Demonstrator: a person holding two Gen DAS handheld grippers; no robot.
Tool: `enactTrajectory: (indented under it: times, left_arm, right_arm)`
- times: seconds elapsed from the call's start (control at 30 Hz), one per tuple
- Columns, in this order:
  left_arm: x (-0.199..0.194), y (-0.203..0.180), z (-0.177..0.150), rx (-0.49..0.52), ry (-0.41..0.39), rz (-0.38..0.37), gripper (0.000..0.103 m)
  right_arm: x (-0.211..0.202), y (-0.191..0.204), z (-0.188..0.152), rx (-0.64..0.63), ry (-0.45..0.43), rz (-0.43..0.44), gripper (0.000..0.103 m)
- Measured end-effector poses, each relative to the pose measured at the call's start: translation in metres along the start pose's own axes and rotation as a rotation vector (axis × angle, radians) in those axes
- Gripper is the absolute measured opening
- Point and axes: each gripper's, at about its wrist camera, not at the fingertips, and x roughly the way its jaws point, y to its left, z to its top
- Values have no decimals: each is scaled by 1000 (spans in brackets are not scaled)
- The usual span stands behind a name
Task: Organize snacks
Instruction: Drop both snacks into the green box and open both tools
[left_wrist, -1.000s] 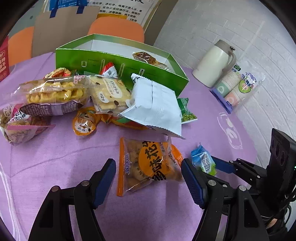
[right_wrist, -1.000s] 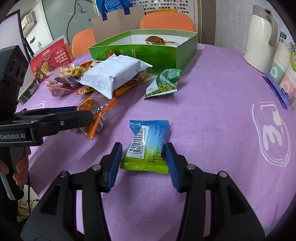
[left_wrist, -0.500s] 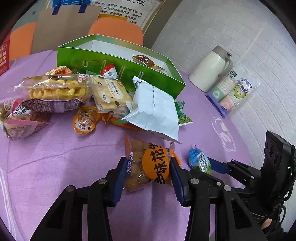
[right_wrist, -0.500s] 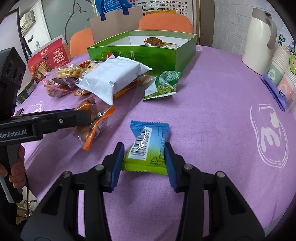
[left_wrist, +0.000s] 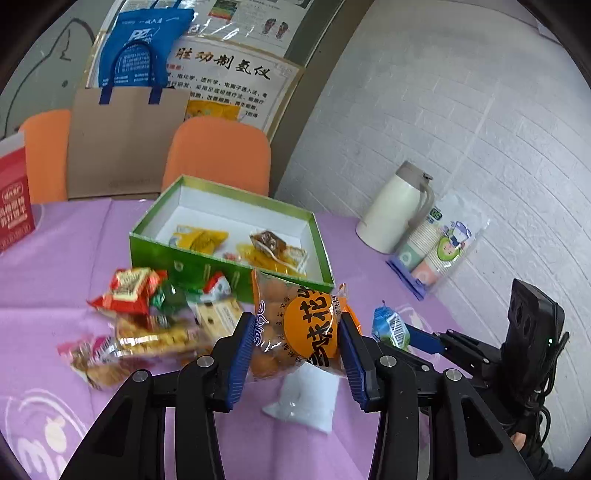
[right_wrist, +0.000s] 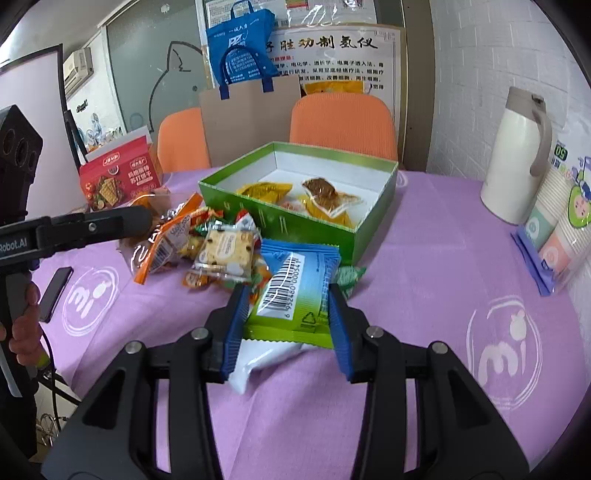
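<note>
1. Nearest the left wrist camera, the left gripper (left_wrist: 295, 354) is closed on a clear plastic packet of round golden snacks with an orange label (left_wrist: 295, 332). Its blue ribbed pads pinch the packet's two side edges and hold it above the purple tablecloth (left_wrist: 74, 229).

2. Nearest the right wrist camera, the right gripper (right_wrist: 286, 325) is closed on a blue-and-green foil sachet with a barcode (right_wrist: 295, 288), also pinched across its width and held in the air.

3. Both packets look light, soft and crinkly. The film is probably slippery, so a hold across the middle, where the contents give the pads something to press on, seems safer than one on a flat sealed edge. The round snacks may crush under a hard squeeze.

4. Below the sachet, at 6 o'clock, a white foil pouch (right_wrist: 258, 362) lies on the cloth.

5. At 10 o'clock from the right gripper lies a loose pile of mixed snack packets (right_wrist: 207, 243), including a clear pack of pale biscuits.

6. Beyond the pile, at 12 o'clock, stands an open green cardboard box with a white lining (right_wrist: 373, 221). A few yellow and brown packets already lie in it; it is likely the place for the held snacks.

7. Farthest, at 2 o'clock, a cream thermos jug (right_wrist: 517, 158) stands beside wrapped paper cups (right_wrist: 557, 221).
</note>
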Motion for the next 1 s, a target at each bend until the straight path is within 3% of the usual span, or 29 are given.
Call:
enactTrajectory:
  times: [0.17,0.37,0.63,0.73,0.8,0.83,0.87,1.0]
  left_arm:
    - [30,17,44,-49,-12,39,45]
    - [76,35,76,-74,12,88,45]
    - [126,51,83,-79,67,125,46]
    - [139,60,82,-88,74,128,59]
    - [140,68,80,-115,72,124,91]
    - [139,72,78,-136,69,135,93]
    - [137,75,76,-150,62,150,94]
    - [130,81,73,-148,65,178,94]
  right_arm:
    - [22,-6,33,13,-49,-4,44]
    - [66,-24,55,50,-38,-7,44]
    - [115,-41,76,99,-22,14,45]
    - [133,-36,81,63,-19,15,45]
    - [144,-34,80,26,7,1,58]
    - [148,-34,79,15,28,-26,79]
    - [148,-34,76,11,31,-32,91]
    - [132,-38,68,0,-1,-17,93]
